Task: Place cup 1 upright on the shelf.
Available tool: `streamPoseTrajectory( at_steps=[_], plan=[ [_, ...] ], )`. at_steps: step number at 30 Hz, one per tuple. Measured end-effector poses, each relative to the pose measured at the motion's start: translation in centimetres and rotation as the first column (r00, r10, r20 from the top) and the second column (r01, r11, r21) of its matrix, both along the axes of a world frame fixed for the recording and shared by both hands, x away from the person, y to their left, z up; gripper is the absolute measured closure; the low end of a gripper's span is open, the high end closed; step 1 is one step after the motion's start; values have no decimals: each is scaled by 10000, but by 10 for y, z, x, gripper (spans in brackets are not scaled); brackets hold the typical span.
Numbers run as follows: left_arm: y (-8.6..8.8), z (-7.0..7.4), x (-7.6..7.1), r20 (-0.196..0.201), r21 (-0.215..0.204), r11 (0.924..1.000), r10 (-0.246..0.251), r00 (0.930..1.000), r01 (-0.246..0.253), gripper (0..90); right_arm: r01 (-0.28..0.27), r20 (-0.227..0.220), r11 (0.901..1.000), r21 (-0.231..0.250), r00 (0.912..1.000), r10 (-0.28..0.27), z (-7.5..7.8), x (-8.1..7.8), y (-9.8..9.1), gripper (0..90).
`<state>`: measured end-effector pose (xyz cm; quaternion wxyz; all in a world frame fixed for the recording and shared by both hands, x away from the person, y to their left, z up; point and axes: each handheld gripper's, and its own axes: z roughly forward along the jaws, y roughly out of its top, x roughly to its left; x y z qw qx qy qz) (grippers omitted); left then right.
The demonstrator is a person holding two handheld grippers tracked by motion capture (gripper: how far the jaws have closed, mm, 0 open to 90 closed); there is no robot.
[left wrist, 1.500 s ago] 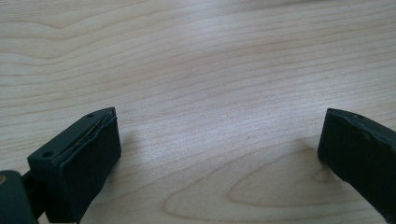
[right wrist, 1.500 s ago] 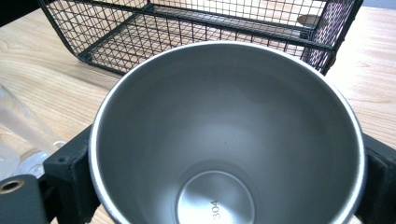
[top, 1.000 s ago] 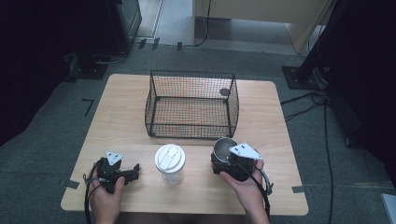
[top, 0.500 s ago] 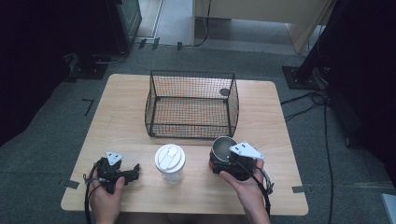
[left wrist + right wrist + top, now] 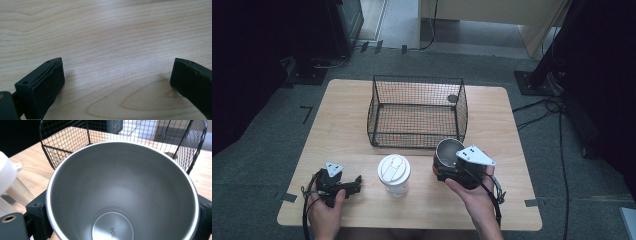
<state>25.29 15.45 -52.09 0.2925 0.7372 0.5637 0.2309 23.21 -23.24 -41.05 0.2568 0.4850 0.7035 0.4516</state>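
Note:
A stainless steel cup (image 5: 448,149) hangs a little above the table, just in front of the wire basket's near right corner. My right gripper (image 5: 447,159) is shut on it, one black jaw on each side of its wall. In the right gripper view the cup (image 5: 120,190) is empty and tilts its mouth toward the camera, with my right gripper (image 5: 121,221) clamped around it. My left gripper (image 5: 355,183) rests on the table at the front left. Its jaws stand wide apart over bare wood in the left gripper view (image 5: 117,85), so it is open.
A black wire basket (image 5: 414,136) stands empty at the table's middle, with a small dark disc (image 5: 452,98) at its far right corner. A clear cup with a white lid (image 5: 394,170) stands between the two grippers. Cables and dark stands ring the wooden table (image 5: 497,115).
My right gripper has lifted the steel cup slightly off the table, toward the basket. The left gripper and the lidded cup have not moved.

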Motion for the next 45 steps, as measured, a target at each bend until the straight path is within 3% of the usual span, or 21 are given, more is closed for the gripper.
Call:
streamPoseTrajectory(
  at_steps=[15, 30, 39, 45],
  plan=[
    [0, 0, 0, -37, 35, 10000, -22, 10000, 22, 1, -326, 898, 9994, 94, 9955, 316, 32, 10, 14, 73],
    [0, 0, 0, -42, 40, 10000, -27, 10000, 28, 1, -441, 1467, 9990, 92, 9883, 423, 48, 21, 28, 73],
    [0, 0, 0, -39, 36, 10000, -26, 10000, 26, 1, -575, 2215, 9978, 319, 9739, 490, 55, 27, 36, 73],
    [0, 0, 0, -40, 35, 10000, -25, 10000, 25, 1, -462, 2452, 9981, 407, 9688, 349, 60, 33, 38, 73]
  ],
)
